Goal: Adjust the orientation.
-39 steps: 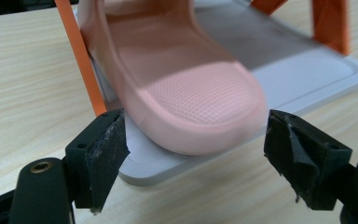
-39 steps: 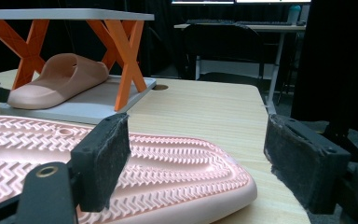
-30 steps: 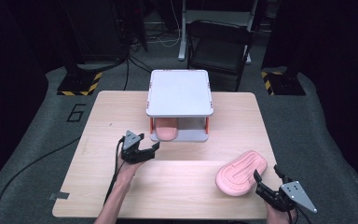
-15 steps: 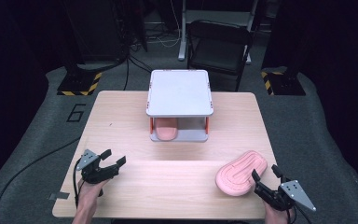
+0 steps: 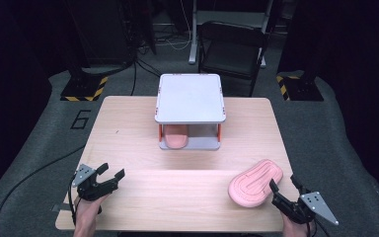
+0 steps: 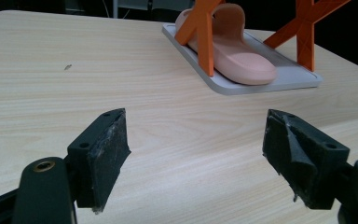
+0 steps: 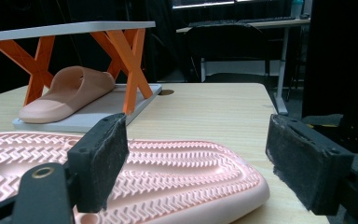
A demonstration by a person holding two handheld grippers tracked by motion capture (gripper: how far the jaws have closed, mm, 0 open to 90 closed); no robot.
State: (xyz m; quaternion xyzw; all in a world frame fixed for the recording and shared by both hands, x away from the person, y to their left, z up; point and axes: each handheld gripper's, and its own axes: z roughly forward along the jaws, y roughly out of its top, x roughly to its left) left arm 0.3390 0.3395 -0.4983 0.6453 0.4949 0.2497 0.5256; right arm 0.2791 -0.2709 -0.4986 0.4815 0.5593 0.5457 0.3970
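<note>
Pink slipper lies sole up on the bench, near right; zigzag tread, no readable brand. Long axis runs near-left to far-right. Right tongs gape wide just beside its near end, holding nothing. Left tongs, near left, wide open, empty.

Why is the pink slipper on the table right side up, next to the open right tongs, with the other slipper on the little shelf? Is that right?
Not quite. The slipper on the table lies upside down: the right gripper view shows its zigzag sole facing up. The rest holds: the right tongs are open beside it, and the other slipper sits on the little shelf, on its bottom level.
</note>
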